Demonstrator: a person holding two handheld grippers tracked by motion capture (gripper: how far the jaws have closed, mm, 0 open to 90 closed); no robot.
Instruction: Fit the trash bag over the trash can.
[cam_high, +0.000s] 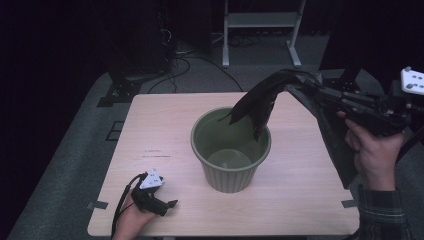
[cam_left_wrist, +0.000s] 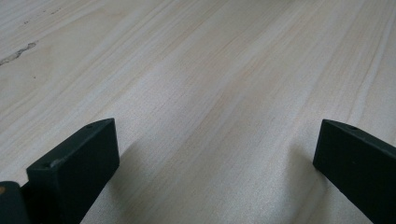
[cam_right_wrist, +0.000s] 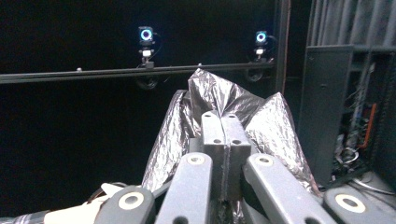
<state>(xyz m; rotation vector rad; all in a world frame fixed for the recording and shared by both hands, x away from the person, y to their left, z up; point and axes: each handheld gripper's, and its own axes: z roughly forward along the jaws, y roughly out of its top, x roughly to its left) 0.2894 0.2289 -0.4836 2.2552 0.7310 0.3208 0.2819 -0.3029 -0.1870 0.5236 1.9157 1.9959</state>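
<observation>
The right gripper (cam_high: 300, 84), clamped on a black plastic bag (cam_high: 260, 102), holds it above the green bin (cam_high: 231, 150), unlined; the left gripper (cam_high: 157, 202) rests open on the desk (cam_high: 300, 195).

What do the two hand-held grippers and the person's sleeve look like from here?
The left gripper is black, with a grey three-cornered plate on top and a black cable trailing. The right gripper is black with a white top plate; its jaws are dark grey with pale round pivots. The sleeve is dark plaid.

The bin (cam_high: 230, 150) stands mid-desk (cam_high: 295, 195), well apart from my left hand-held gripper (cam_high: 159, 204), which rests near the front left edge. My right hand-held gripper (cam_high: 299, 82) is above the desk's right side, the bag (cam_high: 260, 102) hanging from it over the bin's rim.
</observation>
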